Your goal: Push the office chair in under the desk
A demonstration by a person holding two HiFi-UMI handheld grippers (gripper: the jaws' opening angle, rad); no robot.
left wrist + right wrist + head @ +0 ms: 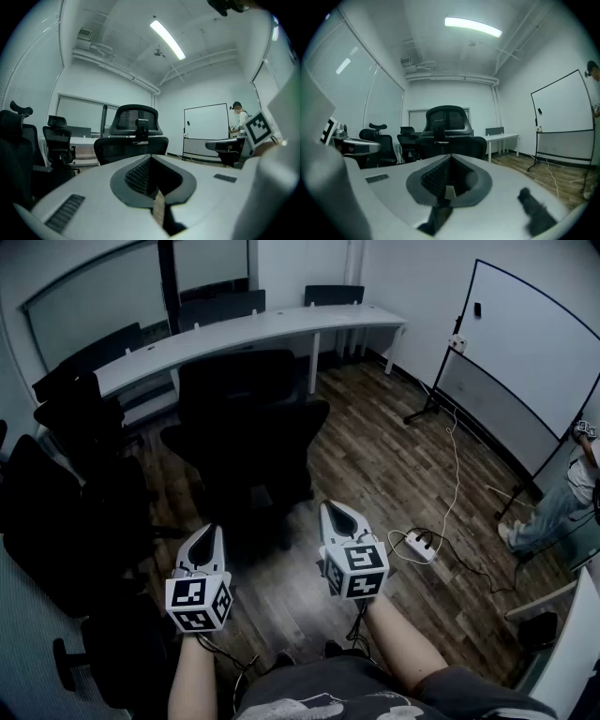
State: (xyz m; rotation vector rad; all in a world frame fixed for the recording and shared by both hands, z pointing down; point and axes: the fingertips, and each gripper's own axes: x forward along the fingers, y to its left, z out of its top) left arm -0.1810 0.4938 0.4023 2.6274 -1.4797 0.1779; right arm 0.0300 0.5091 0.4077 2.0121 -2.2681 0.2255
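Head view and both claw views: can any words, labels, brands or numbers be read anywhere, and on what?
No readable text in any view.
Cubes on the left claw and right claw: only black-and-white square patterns, no letters.
The whiteboard: no writing seen.
The shirt: pale print, too blurred to read.

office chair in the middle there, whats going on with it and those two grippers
A person holds a gripper in each hand. The left gripper and the right gripper are both shut and empty, and both are aimed at the black office chair. The chair stands out on the wood floor with its back toward the person, in front of the long white desk and not tucked under it. Neither gripper touches it, so the push has not begun.
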